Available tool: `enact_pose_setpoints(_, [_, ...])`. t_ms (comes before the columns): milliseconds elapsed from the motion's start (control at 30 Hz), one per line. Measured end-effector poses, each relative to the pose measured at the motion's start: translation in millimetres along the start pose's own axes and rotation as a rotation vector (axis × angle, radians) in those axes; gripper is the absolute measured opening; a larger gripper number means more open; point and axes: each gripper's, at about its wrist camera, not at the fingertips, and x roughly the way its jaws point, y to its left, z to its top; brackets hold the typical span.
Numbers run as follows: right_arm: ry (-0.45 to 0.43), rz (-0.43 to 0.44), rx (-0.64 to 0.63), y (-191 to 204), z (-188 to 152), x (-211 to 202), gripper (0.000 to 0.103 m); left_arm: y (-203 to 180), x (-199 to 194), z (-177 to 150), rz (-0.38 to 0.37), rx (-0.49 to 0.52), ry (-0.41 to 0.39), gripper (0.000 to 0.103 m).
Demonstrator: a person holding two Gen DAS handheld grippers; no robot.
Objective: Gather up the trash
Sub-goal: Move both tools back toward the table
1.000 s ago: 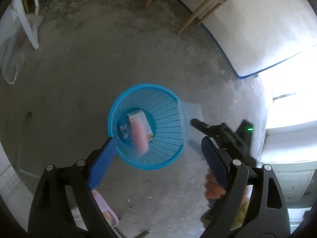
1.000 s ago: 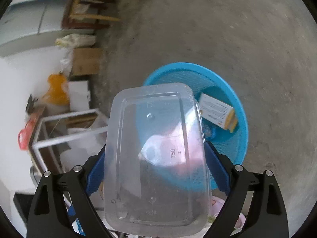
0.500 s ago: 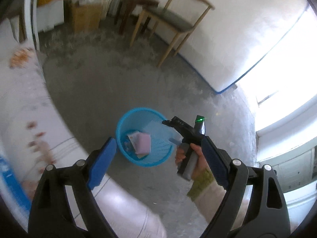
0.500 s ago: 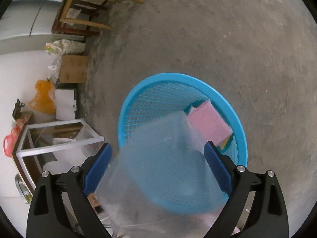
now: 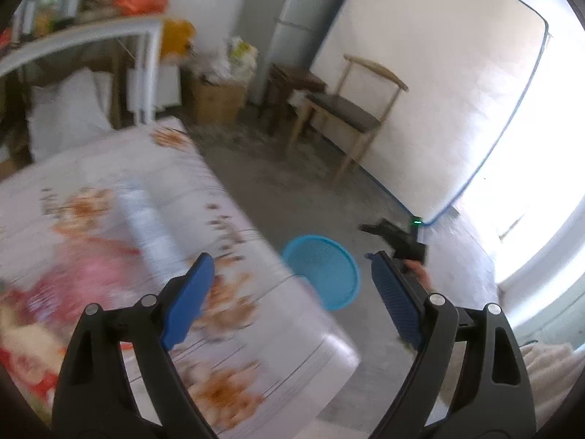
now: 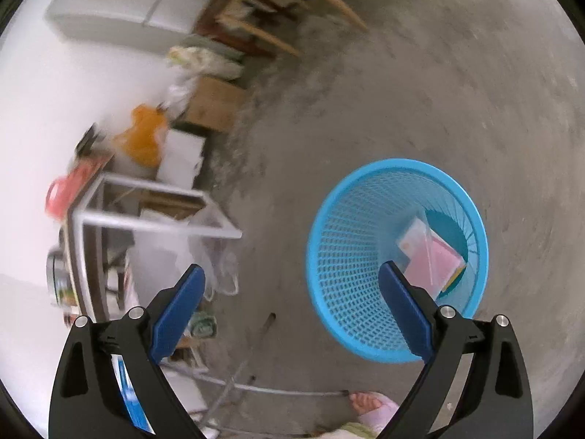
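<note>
floor (image 6: 420, 102): bare concrete | on it: blue basket (image 6: 351, 256), wooden chair (image 5: 351, 109), cardboard box (image 6: 214, 104)

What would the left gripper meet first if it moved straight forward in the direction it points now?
Probably the floral-covered table: the open left gripper points across its near edge, with the blue basket on the floor just beyond. The picture is blurred, so depth is uncertain.

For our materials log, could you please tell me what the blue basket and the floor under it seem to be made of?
Blue basket: apparently moulded plastic, given its uniform colour, perforated lattice wall and smooth rim. Floor: probably bare concrete, matte grey, mottled and rough-looking.
</note>
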Motion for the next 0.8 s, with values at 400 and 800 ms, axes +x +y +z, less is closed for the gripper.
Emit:
enact_pose_setpoints(400, [-0.018, 0.066, -0.411, 117.7, -106.0, -133.0, 0.093, 69.4, -136.8, -94.3, 0.271, -0.097, -0.131, 0.084])
enact_pose_setpoints(800, [0.203, 0.201, -0.804, 256.4, -254.6, -144.1, 0.093, 98.7, -157.3, -153.7, 0.399, -0.18, -0.191, 0.084])
